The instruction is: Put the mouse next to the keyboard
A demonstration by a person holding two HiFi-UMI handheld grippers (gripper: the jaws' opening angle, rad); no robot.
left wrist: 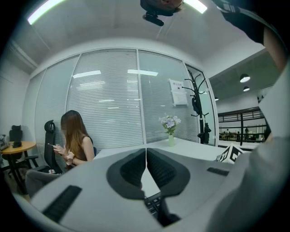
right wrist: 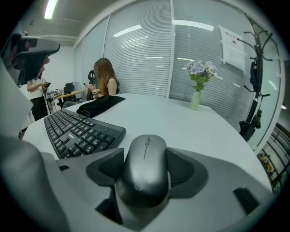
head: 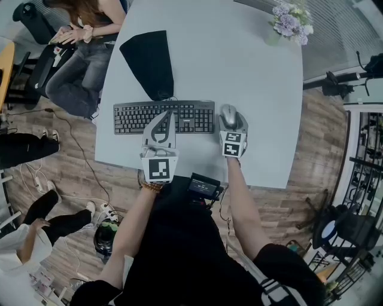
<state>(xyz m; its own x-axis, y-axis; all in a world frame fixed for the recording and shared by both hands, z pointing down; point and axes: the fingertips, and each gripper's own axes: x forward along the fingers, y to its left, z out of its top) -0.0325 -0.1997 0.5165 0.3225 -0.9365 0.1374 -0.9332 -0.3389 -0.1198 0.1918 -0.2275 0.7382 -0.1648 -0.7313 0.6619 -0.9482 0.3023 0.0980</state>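
Bright, even overhead light; fisheye-warped, vignetted edges

Left gripper (left wrist: pixel 146 153) jaws closed together, keyboard (left wrist: pixel 153 205) keys beneath, seated person (left wrist: pixel 74 141) left, flower vase (left wrist: pixel 170 130) on table (left wrist: pixel 195 152)

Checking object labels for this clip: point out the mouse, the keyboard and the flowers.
mouse (right wrist: pixel 145 170): right gripper view, top of its shell.
keyboard (head: pixel 164 118): head view, middle key rows.
flowers (head: pixel 291 21): head view, the blossoms.

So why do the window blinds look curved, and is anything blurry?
Right gripper view: wide-angle lens bows the blinds, corners go black, mouse sharp. Left gripper view: same bowing, the near fingers soft, ceiling light strips glaring. Head view: even light, little shadow.
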